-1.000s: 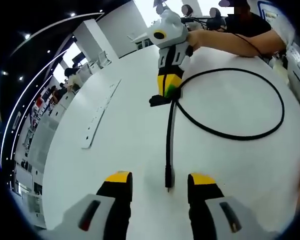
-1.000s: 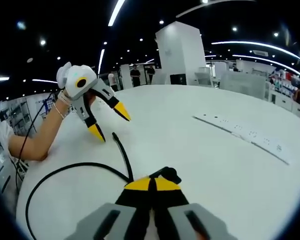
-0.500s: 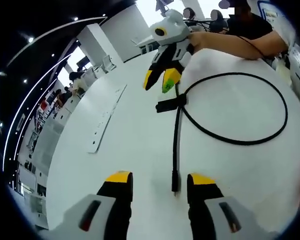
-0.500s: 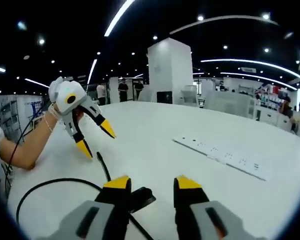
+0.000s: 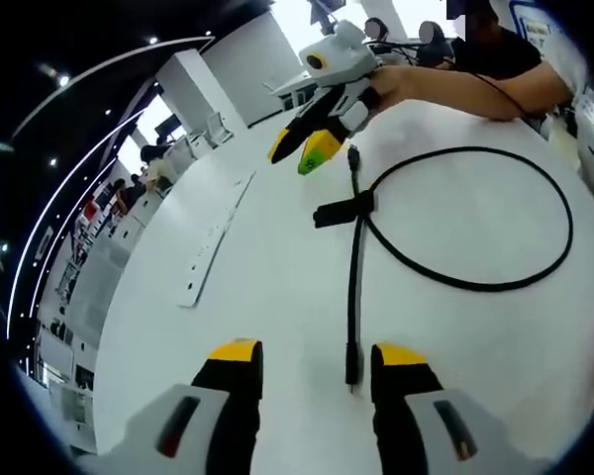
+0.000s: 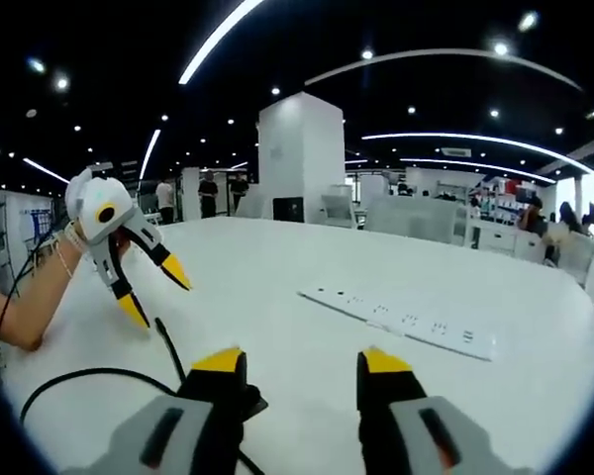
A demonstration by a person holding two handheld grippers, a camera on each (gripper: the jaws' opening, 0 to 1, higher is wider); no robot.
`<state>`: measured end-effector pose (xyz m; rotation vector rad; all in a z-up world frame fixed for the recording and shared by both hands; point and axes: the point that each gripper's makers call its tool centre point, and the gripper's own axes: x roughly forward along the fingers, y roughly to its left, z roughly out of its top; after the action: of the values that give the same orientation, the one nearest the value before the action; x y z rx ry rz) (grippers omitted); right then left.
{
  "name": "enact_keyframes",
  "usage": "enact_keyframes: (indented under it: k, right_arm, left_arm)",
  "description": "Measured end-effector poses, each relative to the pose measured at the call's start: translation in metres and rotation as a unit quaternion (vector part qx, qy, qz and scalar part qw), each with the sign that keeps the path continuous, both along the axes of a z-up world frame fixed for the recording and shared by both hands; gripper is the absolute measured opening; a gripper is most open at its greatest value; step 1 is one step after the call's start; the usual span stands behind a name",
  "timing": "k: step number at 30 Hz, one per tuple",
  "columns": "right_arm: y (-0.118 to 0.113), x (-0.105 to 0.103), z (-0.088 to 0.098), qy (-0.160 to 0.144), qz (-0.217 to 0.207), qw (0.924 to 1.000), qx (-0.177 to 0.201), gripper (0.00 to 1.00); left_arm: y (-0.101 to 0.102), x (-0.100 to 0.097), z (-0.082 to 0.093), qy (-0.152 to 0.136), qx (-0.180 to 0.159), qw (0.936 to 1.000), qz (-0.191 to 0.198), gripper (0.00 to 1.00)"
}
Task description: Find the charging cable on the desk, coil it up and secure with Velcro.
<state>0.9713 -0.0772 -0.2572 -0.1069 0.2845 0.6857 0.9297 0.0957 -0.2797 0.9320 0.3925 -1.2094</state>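
A black charging cable (image 5: 357, 259) lies on the white table (image 5: 277, 297), curled into one wide loop on the right. Its straight end runs down to a plug between my left gripper's open jaws. A black Velcro strap (image 5: 344, 209) sits across the cable where the loop crosses itself. My left gripper (image 5: 317, 354) is open and holds nothing. My right gripper (image 5: 297, 155) hovers open above the table, just beyond the strap. In the right gripper view my right gripper (image 6: 299, 364) is open over the table, with the cable (image 6: 89, 375) at lower left and the left gripper (image 6: 155, 291) open beyond it.
A long white power strip (image 5: 213, 237) lies flat on the left of the table, also seen as the power strip (image 6: 406, 322). The person's forearm (image 5: 475, 84) rests at the table's far edge. White desks and a pillar (image 6: 299, 153) stand behind.
My right gripper has opened, let go of the cable at the Velcro strap, and lifted up and away from it. The left gripper has barely moved.
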Motion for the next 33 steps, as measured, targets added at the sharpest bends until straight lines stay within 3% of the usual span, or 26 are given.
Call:
enact_keyframes:
  k: [8,15,20,26,28,33]
  right_arm:
    - [0.003,-0.002,0.0,0.0,-0.001,1.0,-0.007,0.45]
    - [0.003,-0.004,0.0,0.001,-0.014,0.9999,0.002,0.44]
    - [-0.005,-0.008,0.01,-0.017,-0.053,0.9982,0.024,0.44]
    - [-0.022,-0.012,0.021,-0.037,-0.102,0.9932,0.041,0.44]
    - [-0.027,-0.012,0.024,-0.041,-0.114,0.9916,0.045,0.44]
    - [-0.037,-0.017,0.03,-0.053,-0.142,0.9867,0.059,0.44]
  left_arm:
    - [-0.006,0.006,0.007,-0.012,-0.016,0.9998,0.001,0.47]
    - [-0.008,0.022,0.017,-0.034,-0.038,0.9982,0.033,0.49]
    - [-0.017,0.033,0.048,-0.058,-0.121,0.9886,0.068,0.52]
    - [-0.02,0.036,0.053,-0.024,-0.167,0.9796,0.109,0.54]
    - [-0.019,0.037,0.055,-0.005,-0.196,0.9708,0.138,0.53]
    - [0.002,0.052,0.071,0.005,-0.3,0.9259,0.23,0.48]
